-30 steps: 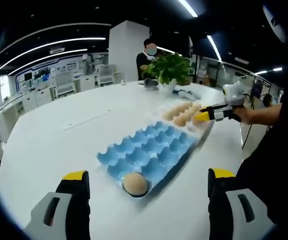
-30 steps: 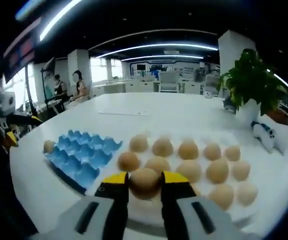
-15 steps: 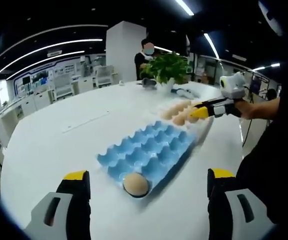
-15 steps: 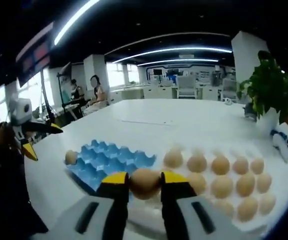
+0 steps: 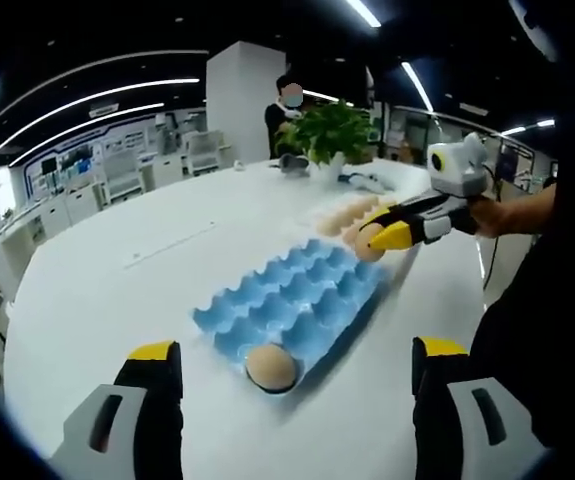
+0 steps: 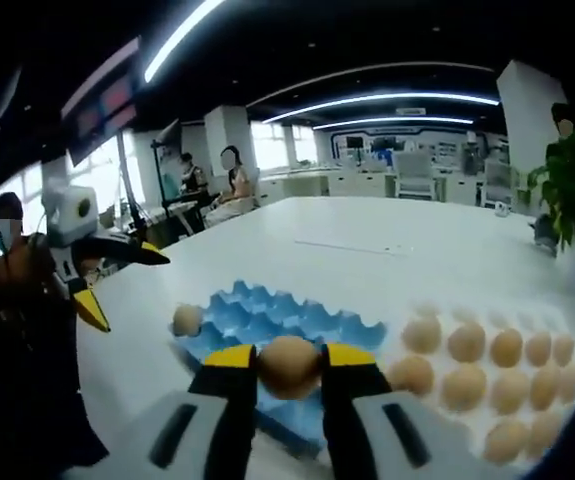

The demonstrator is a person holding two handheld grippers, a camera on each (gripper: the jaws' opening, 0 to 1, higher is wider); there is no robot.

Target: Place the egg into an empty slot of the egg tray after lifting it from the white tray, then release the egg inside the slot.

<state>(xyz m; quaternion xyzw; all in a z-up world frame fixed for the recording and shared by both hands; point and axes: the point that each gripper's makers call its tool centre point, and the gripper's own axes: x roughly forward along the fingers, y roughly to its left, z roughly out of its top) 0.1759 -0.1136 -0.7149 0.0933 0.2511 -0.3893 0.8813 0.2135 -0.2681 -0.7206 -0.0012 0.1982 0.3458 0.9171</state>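
Note:
A blue egg tray (image 5: 297, 300) lies on the white table with one egg (image 5: 270, 368) in its nearest corner slot. My left gripper (image 5: 295, 349) hangs open just short of that corner, nothing between its jaws. My right gripper (image 6: 289, 358) is shut on a brown egg (image 6: 289, 365), held above the blue egg tray (image 6: 267, 318) near its end by the white tray (image 6: 437, 355). From the left gripper view, the right gripper (image 5: 382, 236) and its egg (image 5: 367, 243) hover over the tray's far end. Several eggs (image 6: 487, 350) rest on the white tray.
A potted plant (image 5: 332, 135) and a standing person (image 5: 285, 105) are at the table's far side. An arm (image 5: 527, 212) holds the right gripper. The left gripper (image 6: 107, 280) shows open at left, with seated people (image 6: 232, 180) beyond. Bare table (image 5: 117, 270) lies left of the tray.
My right gripper has carried its egg off the white tray toward and over the blue tray's end. The left gripper has stayed open and nearly still.

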